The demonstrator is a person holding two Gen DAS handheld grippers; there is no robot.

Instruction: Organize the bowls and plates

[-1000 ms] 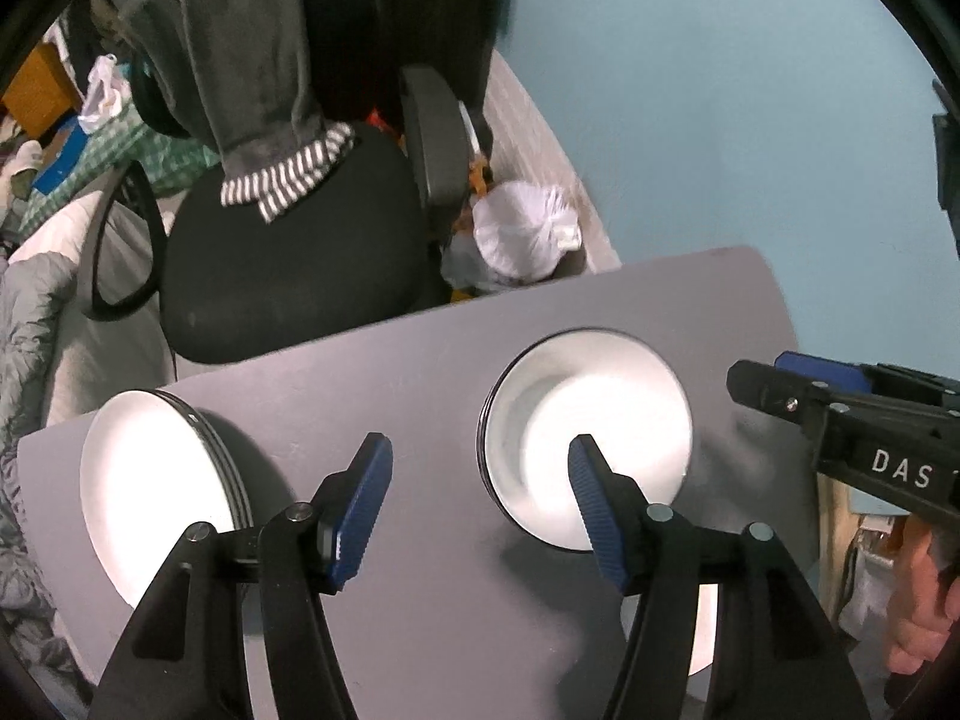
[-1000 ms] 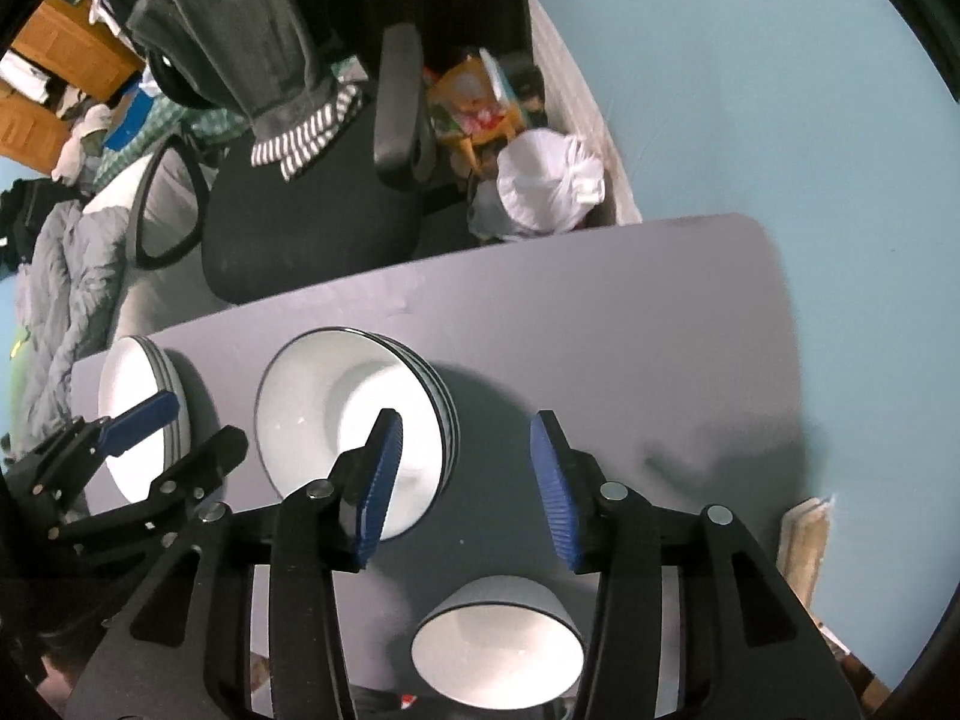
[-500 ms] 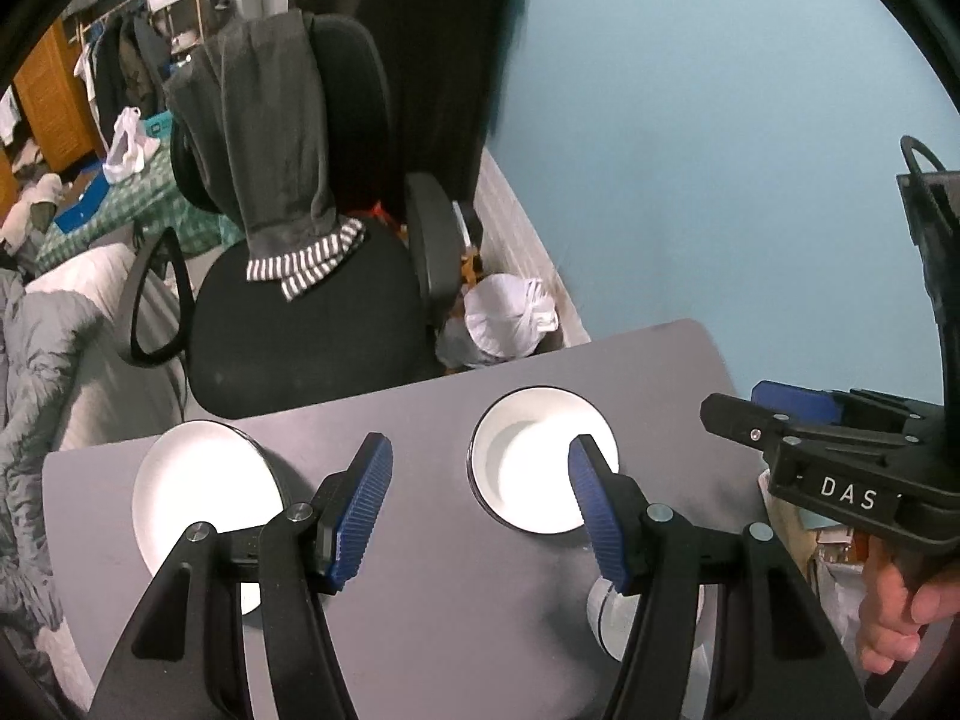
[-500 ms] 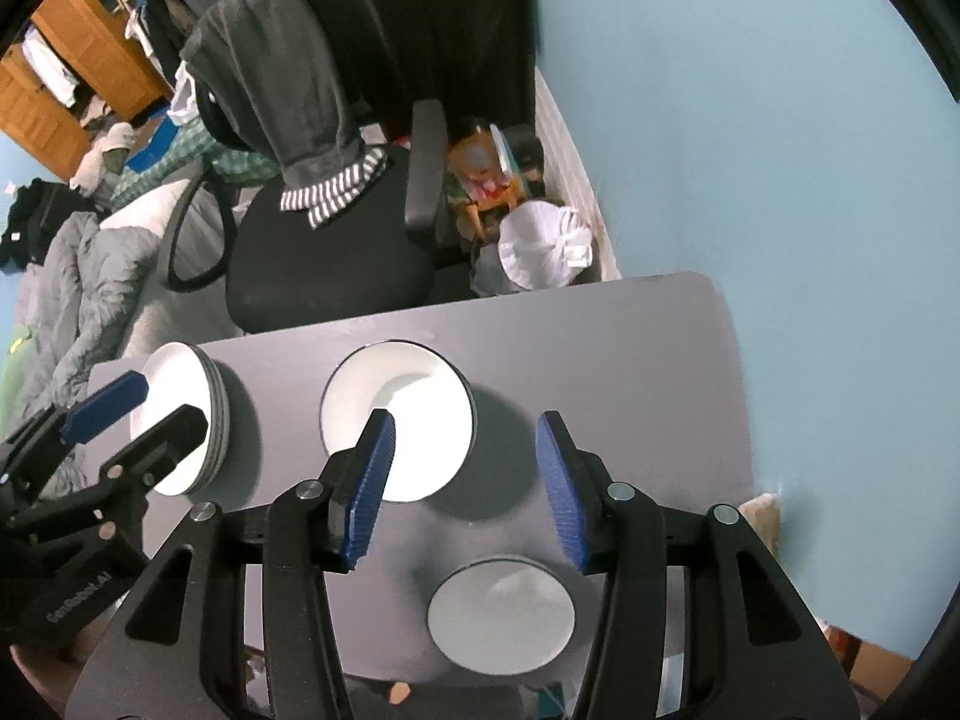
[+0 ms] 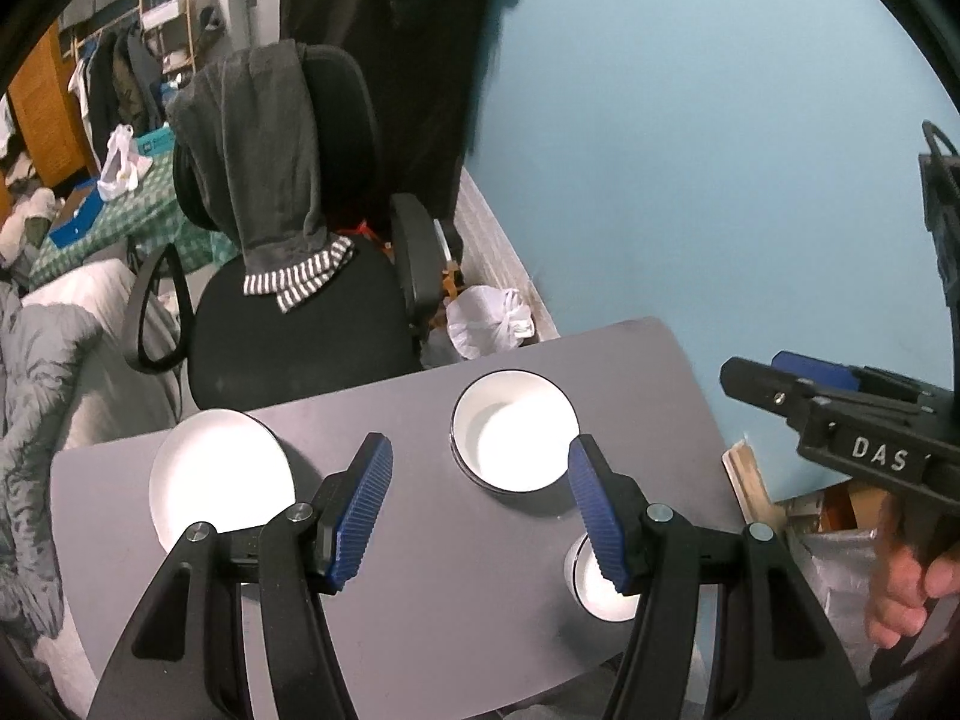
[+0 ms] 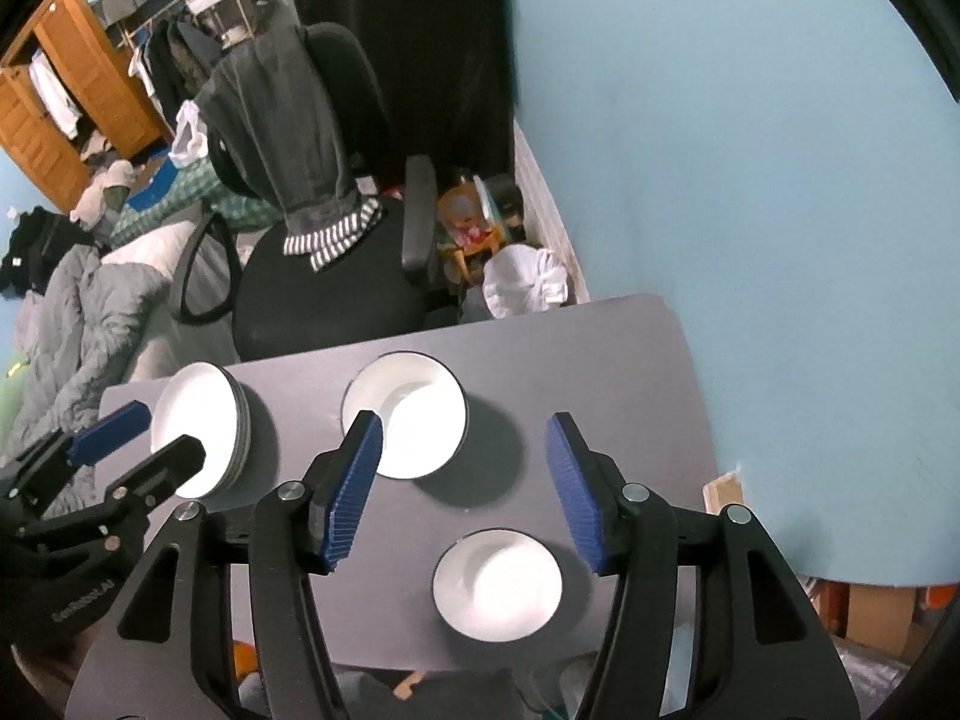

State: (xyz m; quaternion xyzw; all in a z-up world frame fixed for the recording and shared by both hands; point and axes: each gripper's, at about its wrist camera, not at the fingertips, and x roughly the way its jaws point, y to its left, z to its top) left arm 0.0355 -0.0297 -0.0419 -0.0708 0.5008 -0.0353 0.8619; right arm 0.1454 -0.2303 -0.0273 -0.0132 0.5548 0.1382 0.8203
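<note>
Both grippers hovering above table [image 6: 600, 360], nothing held. Left gripper [image 5: 480, 504] fingers standing apart, empty. Right gripper [image 6: 465, 489] fingers opening, empty. Plate stack [image 6: 201, 429] at table's left end; big bowl [image 6: 405, 414] mid-table; small bowl [image 6: 498, 585] near front edge. Judgement: between pickups; next move needs small bowl gripped by rim and nested into big bowl.
</note>
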